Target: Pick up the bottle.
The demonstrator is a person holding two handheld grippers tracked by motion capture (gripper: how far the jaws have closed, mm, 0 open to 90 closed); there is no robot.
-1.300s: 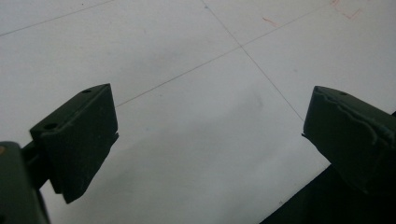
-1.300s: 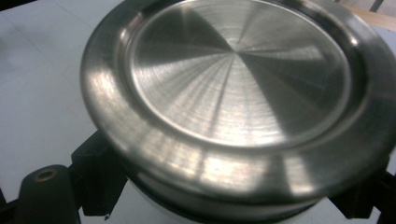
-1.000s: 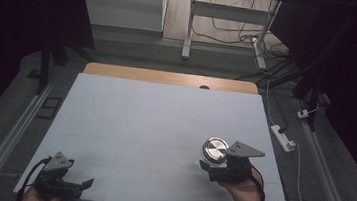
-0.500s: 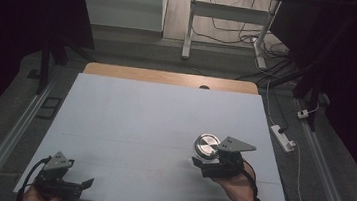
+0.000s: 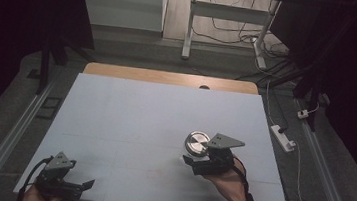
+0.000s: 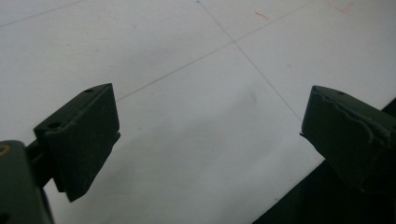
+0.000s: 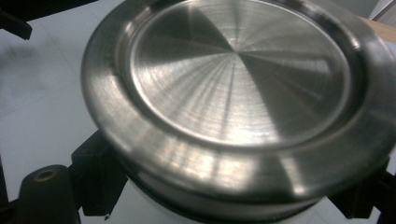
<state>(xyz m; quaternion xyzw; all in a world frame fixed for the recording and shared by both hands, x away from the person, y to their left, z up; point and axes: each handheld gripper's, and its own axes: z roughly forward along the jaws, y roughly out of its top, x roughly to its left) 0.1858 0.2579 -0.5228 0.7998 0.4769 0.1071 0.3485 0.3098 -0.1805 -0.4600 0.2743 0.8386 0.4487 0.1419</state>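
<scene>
While the right gripper [image 5: 194, 158] kept its jaws clamped on the body of a small container [image 7: 154, 205] just under its steel lid [image 5: 196, 143], the thing sat off the white mat [image 5: 154, 118], right of centre and toward the near edge. Grip was low on the sides, probably so the lid stayed free and level for the carry; lid rim overhung both jaws in the right gripper view. Lid [image 7: 238, 93] was seated flat, brushed metal, round, no knob visible. Contents could not be told, lid covered everything and only a pale strip of the wall showed below the rim. The right hand [image 5: 228, 178] held the gripper from behind, wrist coming in from the bottom edge. The left gripper [image 5: 88, 184] hung low over the near left corner of the mat, well apart from the container, likely parked out of the way. Its jaws had just been closing a little, yet they stood spread with nothing between them, bare mat [image 6: 196, 107] below in the left gripper view. Mat otherwise carried nothing. A wooden strip [image 5: 169, 77] showed along the far edge of the table.
</scene>
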